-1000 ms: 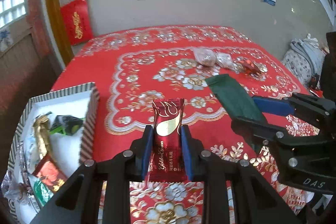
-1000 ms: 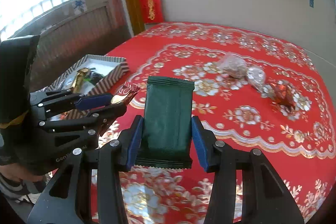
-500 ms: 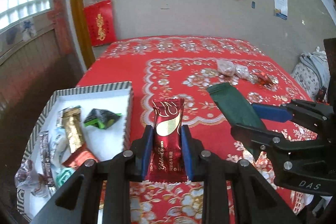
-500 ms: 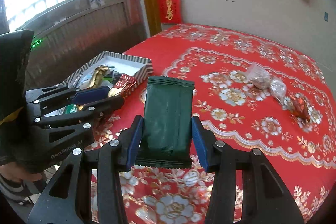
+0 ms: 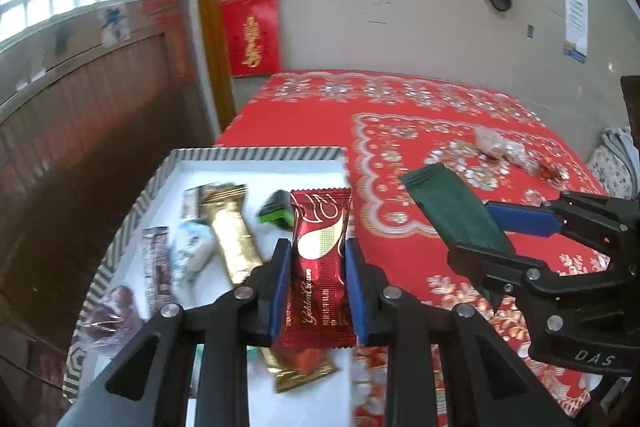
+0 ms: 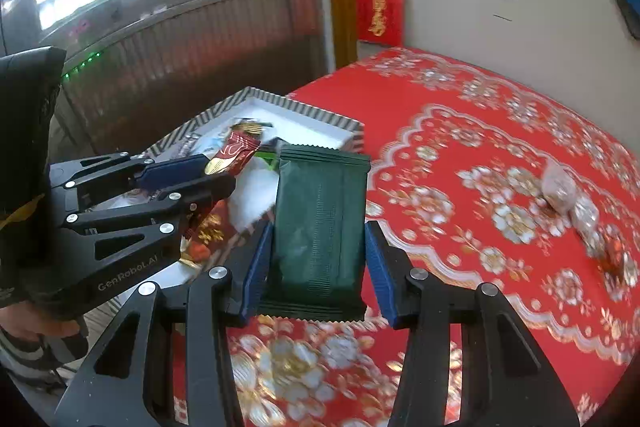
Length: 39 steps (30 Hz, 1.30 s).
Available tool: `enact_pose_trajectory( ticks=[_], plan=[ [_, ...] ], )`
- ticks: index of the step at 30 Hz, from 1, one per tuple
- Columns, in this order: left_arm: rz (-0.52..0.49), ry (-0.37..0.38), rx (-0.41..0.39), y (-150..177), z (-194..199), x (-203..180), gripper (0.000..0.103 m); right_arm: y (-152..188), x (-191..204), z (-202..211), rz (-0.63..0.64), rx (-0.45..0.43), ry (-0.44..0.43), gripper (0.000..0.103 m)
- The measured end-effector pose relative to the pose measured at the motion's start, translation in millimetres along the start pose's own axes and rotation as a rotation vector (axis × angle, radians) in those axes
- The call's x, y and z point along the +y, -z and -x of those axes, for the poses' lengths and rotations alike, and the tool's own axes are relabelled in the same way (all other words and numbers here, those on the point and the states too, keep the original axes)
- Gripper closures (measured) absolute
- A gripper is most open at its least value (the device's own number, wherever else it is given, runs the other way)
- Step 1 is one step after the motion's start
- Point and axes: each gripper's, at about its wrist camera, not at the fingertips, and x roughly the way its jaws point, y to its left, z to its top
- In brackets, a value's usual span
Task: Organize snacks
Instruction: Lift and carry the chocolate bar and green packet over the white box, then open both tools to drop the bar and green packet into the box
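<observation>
Left wrist view: the left claw (image 5: 316, 263) pinches a dark red foil snack packet with gold lettering (image 5: 320, 267) between its blue pads, the packet standing upright. Below and behind it sits a shallow white box with a striped rim (image 5: 256, 153) at the left edge of the worktop, which is covered by a red cloth with a gold and white floral pattern (image 5: 400, 107). In the box lie a long gold-wrapped bar (image 5: 234, 233), a small black and green wrapped sweet (image 5: 274, 213), a pale bluish wrapper (image 5: 192, 255) and a narrow brown-printed stick packet (image 5: 156, 267). To the right, the right claw (image 5: 476, 227) holds a flat dark green matte sachet (image 5: 452, 211) out over the cloth. Farther off on the cloth, a cluster of clear-wrapped sweets (image 5: 500, 147) lies well apart from the box.

Right wrist view: the right claw (image 6: 316, 263) grips the dark green sachet (image 6: 320, 227) by its side edges, upright, over the red cloth (image 6: 460, 127) just beside the box (image 6: 320, 115). At left, the left claw (image 6: 212, 175) carries the red packet (image 6: 236, 153) above the box. A hand (image 6: 32, 323) shows under that gripper. The clear-wrapped sweets (image 6: 560, 191) lie at the right.
</observation>
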Motion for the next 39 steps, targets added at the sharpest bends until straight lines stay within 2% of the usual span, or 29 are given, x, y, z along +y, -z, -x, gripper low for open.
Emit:
enact_pose_trajectory(
  ticks=[12, 22, 26, 28, 29, 30, 31, 32, 33, 34, 39],
  plan=[
    [0.092, -0.068, 0.033, 17.4, 1.2, 61.7, 0.074, -30.6, 47.2, -42.4, 0.108, 0.055, -0.069, 0.057],
    [0.105, -0.1, 0.067, 33.0, -5.0, 79.2, 0.074, -33.8, 72.2, -91.1, 0.125, 0.14, -0.135, 0.057],
    [0.099, -0.117, 0.061, 33.3, -6.3, 78.0, 0.073, -32.3, 69.2, -96.0, 0.09, 0.135, -0.158, 0.054],
    [0.097, -0.126, 0.062, 32.4, -8.4, 77.3, 0.069, -33.2, 64.5, -94.3, 0.06, 0.124, -0.178, 0.053],
    [0.095, -0.134, 0.06, 32.0, -8.3, 76.3, 0.061, -34.2, 61.7, -92.9, 0.04, 0.114, -0.193, 0.053],
    [0.092, -0.138, 0.054, 31.2, -8.1, 75.1, 0.046, -34.4, 57.3, -90.2, 0.01, 0.102, -0.216, 0.053],
    [0.089, -0.141, 0.047, 30.6, -7.1, 74.0, 0.038, -34.2, 55.5, -87.1, -0.014, 0.091, -0.237, 0.053],
    [0.086, -0.149, 0.038, 30.3, -5.8, 73.0, 0.028, -34.4, 52.1, -84.1, -0.04, 0.076, -0.263, 0.047],
    [0.086, -0.158, 0.029, 29.8, -4.2, 72.2, 0.026, -34.4, 49.4, -81.1, -0.063, 0.061, -0.284, 0.036],
    [0.086, -0.161, 0.025, 29.2, -3.1, 71.9, 0.026, -34.6, 48.3, -79.2, -0.076, 0.053, -0.291, 0.032],
    [0.087, -0.17, 0.022, 27.1, -1.4, 69.3, 0.025, -31.1, 43.4, -67.0, -0.088, 0.03, -0.277, 0.031]
  ],
)
